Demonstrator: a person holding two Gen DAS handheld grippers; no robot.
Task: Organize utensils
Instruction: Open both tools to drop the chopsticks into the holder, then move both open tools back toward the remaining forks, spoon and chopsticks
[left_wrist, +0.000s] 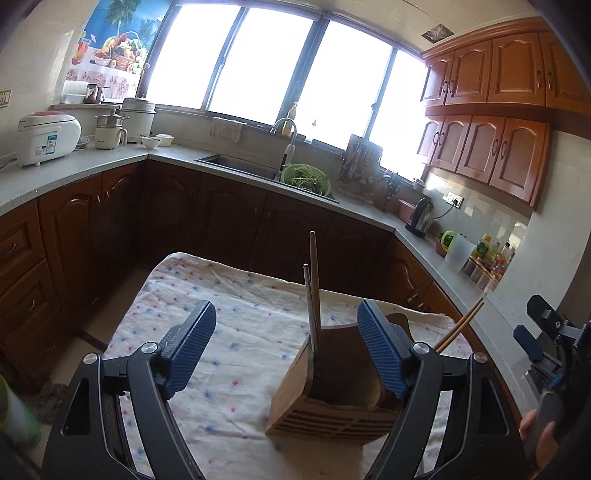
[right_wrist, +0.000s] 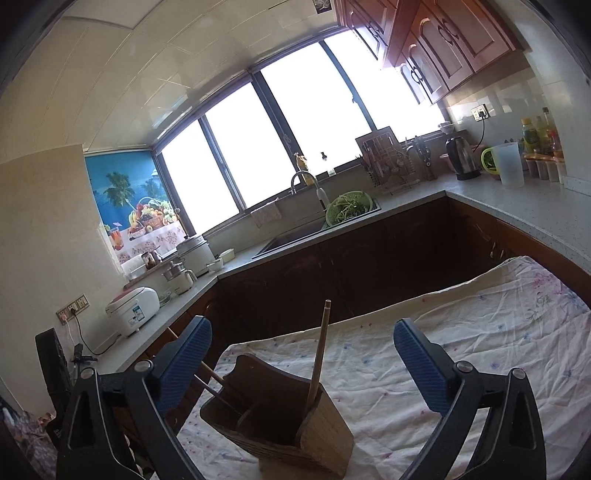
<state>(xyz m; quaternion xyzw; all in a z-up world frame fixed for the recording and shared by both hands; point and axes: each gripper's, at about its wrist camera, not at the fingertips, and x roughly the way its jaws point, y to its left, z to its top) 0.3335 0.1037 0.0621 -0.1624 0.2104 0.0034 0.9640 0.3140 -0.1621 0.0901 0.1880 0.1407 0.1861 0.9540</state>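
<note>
I'm working in a home kitchen. At my twelve o'clock a sink (left_wrist: 240, 166) with a faucet (left_wrist: 286, 127) sits under wide windows (left_wrist: 266, 62); a rice cooker (left_wrist: 46, 138) at ten o'clock, wooden wall cabinets (left_wrist: 491, 110) at two o'clock, an electric kettle (left_wrist: 421, 218) and condiment bottles (left_wrist: 491, 254) on the countertop (left_wrist: 74, 173).

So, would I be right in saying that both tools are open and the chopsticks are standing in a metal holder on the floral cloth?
Not quite: the holder is wooden, not metal, as the right wrist view shows. The rest holds: both tools, left and right, are open, and the chopsticks stand in it on the floral cloth.
</note>
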